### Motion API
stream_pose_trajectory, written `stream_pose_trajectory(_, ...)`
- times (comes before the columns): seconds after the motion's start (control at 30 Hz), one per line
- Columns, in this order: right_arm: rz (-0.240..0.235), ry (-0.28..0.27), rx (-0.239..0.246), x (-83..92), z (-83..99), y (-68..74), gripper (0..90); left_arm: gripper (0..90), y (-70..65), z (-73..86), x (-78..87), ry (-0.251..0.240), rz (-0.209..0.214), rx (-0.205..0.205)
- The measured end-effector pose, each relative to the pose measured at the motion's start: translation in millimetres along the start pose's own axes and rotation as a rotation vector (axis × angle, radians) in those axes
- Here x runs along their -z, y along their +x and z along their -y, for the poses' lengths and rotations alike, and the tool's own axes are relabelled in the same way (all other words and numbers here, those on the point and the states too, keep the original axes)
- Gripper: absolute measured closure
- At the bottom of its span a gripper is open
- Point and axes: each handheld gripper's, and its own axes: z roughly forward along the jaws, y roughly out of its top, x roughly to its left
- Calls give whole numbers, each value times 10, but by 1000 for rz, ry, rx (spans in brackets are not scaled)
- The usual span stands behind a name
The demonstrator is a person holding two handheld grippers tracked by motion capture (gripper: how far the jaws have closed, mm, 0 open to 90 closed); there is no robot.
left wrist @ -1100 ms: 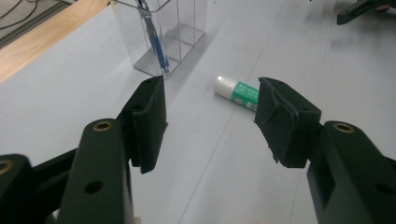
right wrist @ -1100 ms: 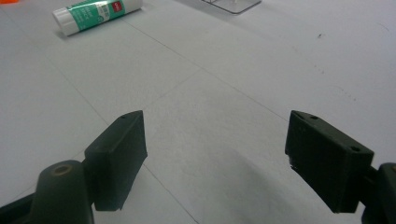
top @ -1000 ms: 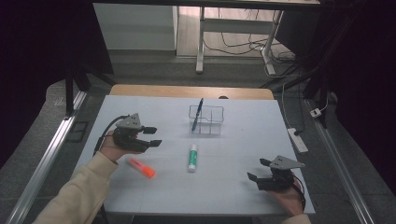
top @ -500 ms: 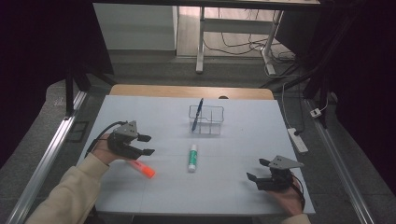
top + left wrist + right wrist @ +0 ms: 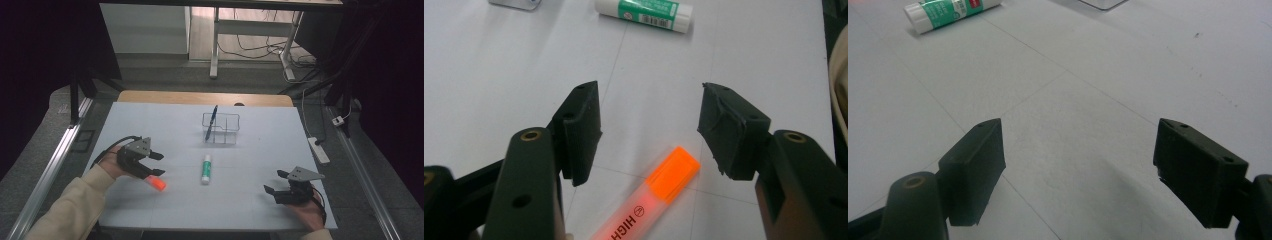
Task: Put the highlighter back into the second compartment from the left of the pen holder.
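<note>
Item: left claw (image 5: 156,164), held in the person's left hand at the near-left of the worktop (image 5: 260,200). Since a second ago it has drawn back toward the person and sunk over the orange highlighter (image 5: 159,183). Jaws stand apart with nothing pressed between them; the gap looks about as before. In the left gripper view the highlighter's (image 5: 659,190) cap end lies on the surface between the two pads (image 5: 580,131), touching neither.

Reading: the approach for a pick-up appears made; the closing on the highlighter is not yet done.

Item: right claw (image 5: 278,183), at the near-right of the worktop, jaws wide apart and empty. Unmoved across the second. Bare surface shows between its pads (image 5: 975,165) in the right gripper view.

Item: glue stick (image 5: 205,168), green and white, lying flat mid-worktop, well apart from both claws. Unchanged.

Item: clear wire basket (image 5: 221,129), toward the far side, with a dark pen (image 5: 212,120) standing tilted in its left compartment. Unchanged.

Surface: pale, matt white sheet with faint seam lines, over a wooden top (image 5: 200,97) that shows along the far edge.

Room: dim; grey floor, metal rails either side, a white power strip (image 5: 319,150) to the right, desk legs and loose cables beyond.
</note>
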Motion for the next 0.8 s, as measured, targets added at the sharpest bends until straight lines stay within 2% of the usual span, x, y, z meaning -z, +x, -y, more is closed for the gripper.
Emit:
stream_pose_trajectory(0.27,0,-3,-3,-5,2,3,200,408,3,9,-45,49,21,-15)
stream_pose_trajectory(0.8,-2,2,-5,-8,4,0,200,362,-54,23,-236,189,68,-84)
